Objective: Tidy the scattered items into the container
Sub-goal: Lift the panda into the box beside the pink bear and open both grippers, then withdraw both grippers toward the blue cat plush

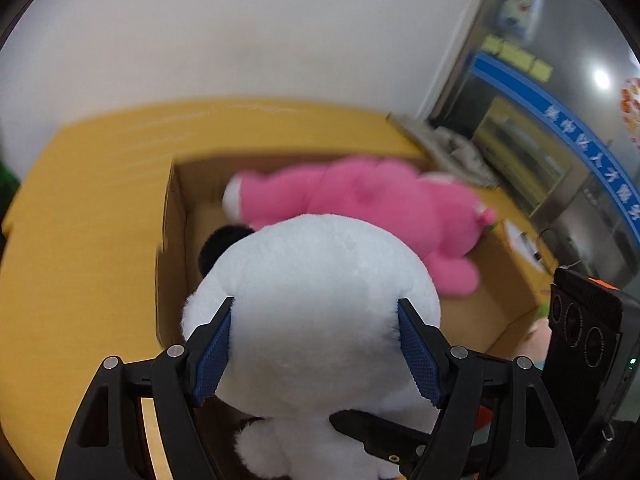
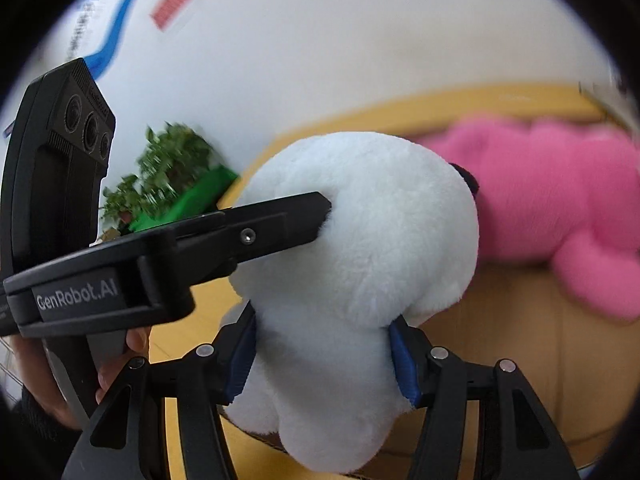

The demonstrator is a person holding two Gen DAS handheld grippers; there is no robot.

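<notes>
Yellow bench (image 1: 80,240) below, both the left tongs (image 1: 316,344) and right tongs (image 2: 324,356) grip the white plush (image 1: 320,300) above the cardboard box (image 1: 172,216), beside the pink plush (image 1: 360,200) already in the box; next, lower and release.

the yellow bench (image 1: 92,208) carries an open cardboard box (image 1: 170,248), which rests directly on its surface with bare wood-grain top showing to the left and behind it. past the box's far right corner a blurred pile of grey stuff (image 1: 460,152) sits on the bench. a green-potted plant (image 2: 172,176) shows at the bench's edge.
</notes>
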